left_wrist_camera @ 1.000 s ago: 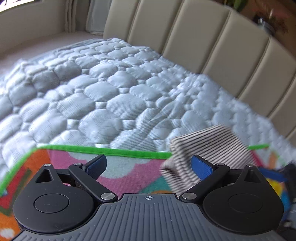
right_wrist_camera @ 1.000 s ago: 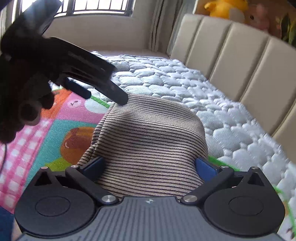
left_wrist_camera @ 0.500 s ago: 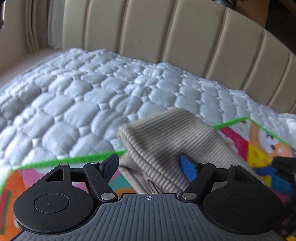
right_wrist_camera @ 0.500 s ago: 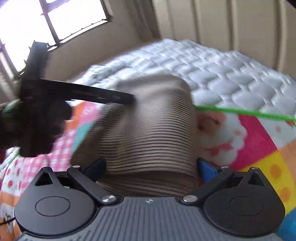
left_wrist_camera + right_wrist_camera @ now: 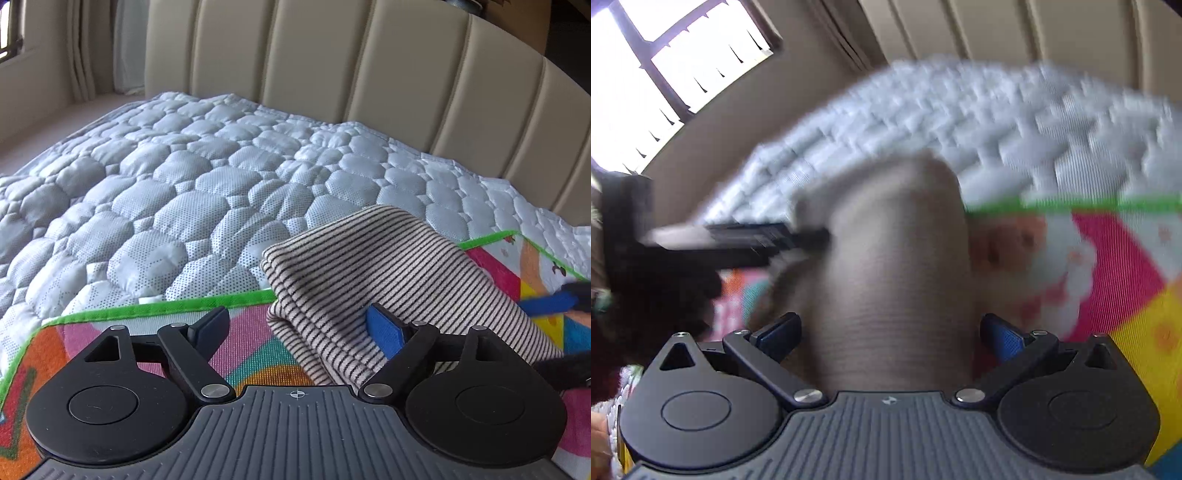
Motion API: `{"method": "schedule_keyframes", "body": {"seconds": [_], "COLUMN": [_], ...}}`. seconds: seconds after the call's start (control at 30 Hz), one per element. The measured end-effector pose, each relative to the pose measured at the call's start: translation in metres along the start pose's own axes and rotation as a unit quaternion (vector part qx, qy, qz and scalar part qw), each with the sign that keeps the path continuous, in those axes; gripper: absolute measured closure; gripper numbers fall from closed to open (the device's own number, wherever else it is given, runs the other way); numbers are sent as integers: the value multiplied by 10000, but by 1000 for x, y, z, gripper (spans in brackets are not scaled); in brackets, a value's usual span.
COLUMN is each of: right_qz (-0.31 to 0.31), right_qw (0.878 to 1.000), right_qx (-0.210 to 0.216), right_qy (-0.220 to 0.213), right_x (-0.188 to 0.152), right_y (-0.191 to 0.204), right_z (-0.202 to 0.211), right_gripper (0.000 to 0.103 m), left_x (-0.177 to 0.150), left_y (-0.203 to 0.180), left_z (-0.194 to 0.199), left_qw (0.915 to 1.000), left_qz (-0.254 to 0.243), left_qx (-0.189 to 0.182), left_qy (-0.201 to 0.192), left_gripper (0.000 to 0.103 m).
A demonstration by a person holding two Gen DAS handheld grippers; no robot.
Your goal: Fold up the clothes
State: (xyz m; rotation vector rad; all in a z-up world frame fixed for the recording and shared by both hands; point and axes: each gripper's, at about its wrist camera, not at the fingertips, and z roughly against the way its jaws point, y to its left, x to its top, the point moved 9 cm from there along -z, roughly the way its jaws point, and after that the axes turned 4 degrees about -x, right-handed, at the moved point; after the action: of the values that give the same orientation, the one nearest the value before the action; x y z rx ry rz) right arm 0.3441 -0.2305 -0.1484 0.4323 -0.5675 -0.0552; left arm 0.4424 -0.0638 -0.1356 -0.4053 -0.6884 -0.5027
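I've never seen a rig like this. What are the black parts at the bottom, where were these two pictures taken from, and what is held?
No robot: a person holds a two-finger claw in each hand, each with a camera looking along its fingers. The black parts are those claws. One picture looks over the left claw, the other over the right claw. A striped cloth sits on a colourful mat over a white quilt. The left claw's jaws have just been opening, cloth between them, not pinched. The cloth also lies between the right claw's pads; blur hides whether they grip.
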Motion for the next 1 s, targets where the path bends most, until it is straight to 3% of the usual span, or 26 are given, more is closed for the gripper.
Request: {"method": "schedule_keyframes", "body": {"seconds": [0.23, 0.27, 0.43, 0.67, 0.87, 1.0], "right_qz": [-169, -162, 660, 299, 474, 636], "right_qw": [9938, 9938, 9977, 9982, 9972, 9959], "right_qx": [1065, 1062, -64, 195, -455, -521], "right_qy": [267, 278, 146, -475, -363, -373], "right_x": [-10, -11, -25, -1, -1, -5], "right_y": [28, 28, 15, 12, 0, 4], "right_z": [14, 15, 7, 22, 7, 4], "right_gripper": [6, 7, 8, 7, 6, 6], "left_x": [0, 1, 1, 0, 0, -1], "left_y": [5, 7, 9, 7, 7, 7], "left_z": [-2, -3, -7, -8, -10, -8], "left_qw": [10000, 10000, 9998, 9998, 9997, 9995], "left_qz": [47, 74, 147, 125, 196, 262], "left_qx": [-8, -8, -119, -139, -171, -184], "left_qy": [-18, -21, -6, -1, 10, 44], "left_gripper": [13, 13, 8, 7, 6, 5]}}
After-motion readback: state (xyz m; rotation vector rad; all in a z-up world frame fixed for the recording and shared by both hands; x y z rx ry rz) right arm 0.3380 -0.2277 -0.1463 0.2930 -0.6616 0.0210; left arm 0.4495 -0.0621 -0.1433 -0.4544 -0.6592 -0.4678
